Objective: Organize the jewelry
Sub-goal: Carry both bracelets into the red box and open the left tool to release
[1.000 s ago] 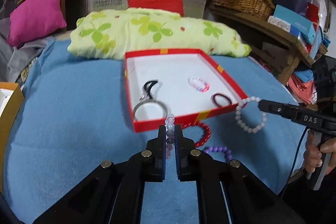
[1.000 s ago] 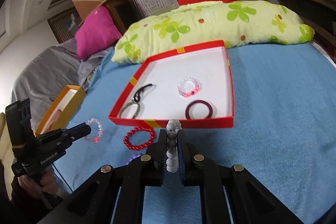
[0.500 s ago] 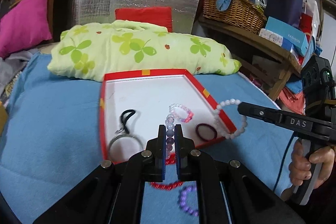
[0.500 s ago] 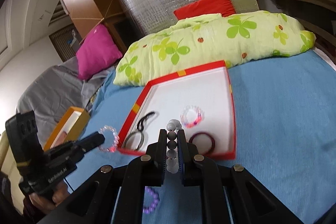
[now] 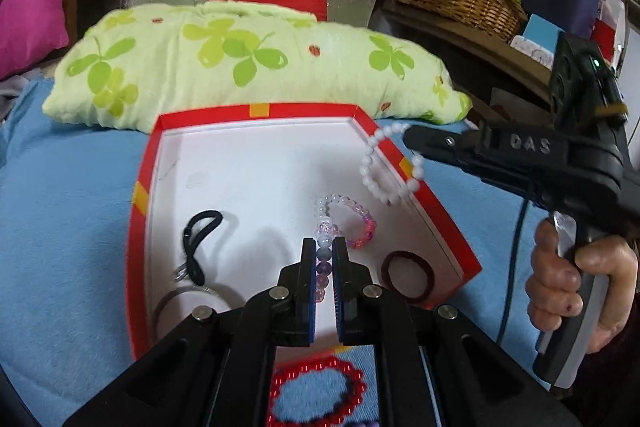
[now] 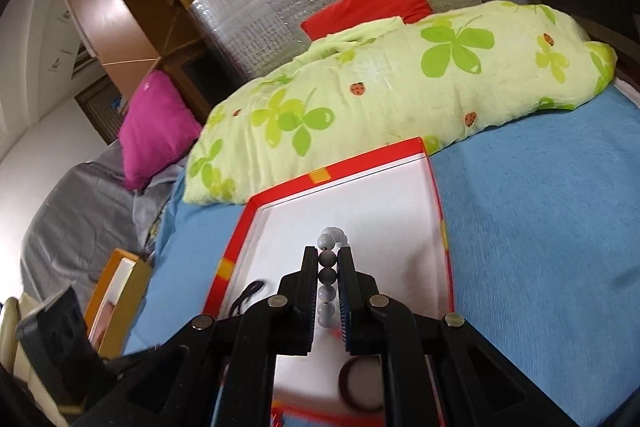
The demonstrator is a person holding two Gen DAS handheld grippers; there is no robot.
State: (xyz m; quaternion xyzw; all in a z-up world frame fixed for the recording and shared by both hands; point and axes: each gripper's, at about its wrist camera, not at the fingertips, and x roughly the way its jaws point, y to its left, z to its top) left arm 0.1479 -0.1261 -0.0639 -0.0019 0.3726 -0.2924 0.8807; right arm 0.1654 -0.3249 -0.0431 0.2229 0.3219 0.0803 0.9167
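Your left gripper (image 5: 324, 251) is clamped on a pale pink-and-purple bead bracelet (image 5: 323, 255), the strand running lengthwise between the pads and poking out past the tips. In the left wrist view it hangs over the lower middle of the red box (image 5: 256, 110), above the white floor and just short of the pink bead bracelet (image 5: 352, 221) already lying there. The drop spot lies straight below and slightly ahead, so to my eye this hand is the nearer to a release.

Your right gripper (image 6: 329, 267) is closed on a white bead bracelet (image 5: 386, 167); in its own view the beads stack in a line between the pads. From the left wrist view, that loop dangles at centre right of the frame, across the box's right rim, so it looks to need a short carry toward frame left before letting go.

Also in the box: a black cord with a key ring (image 5: 196, 259) at lower left and a dark red hair band (image 5: 407, 275) at lower right. A red bead bracelet (image 5: 316, 399) lies outside on the blue blanket (image 5: 64, 227), bottom centre.

Readable writing: "DAS", moulded on the side of the right gripper's body.
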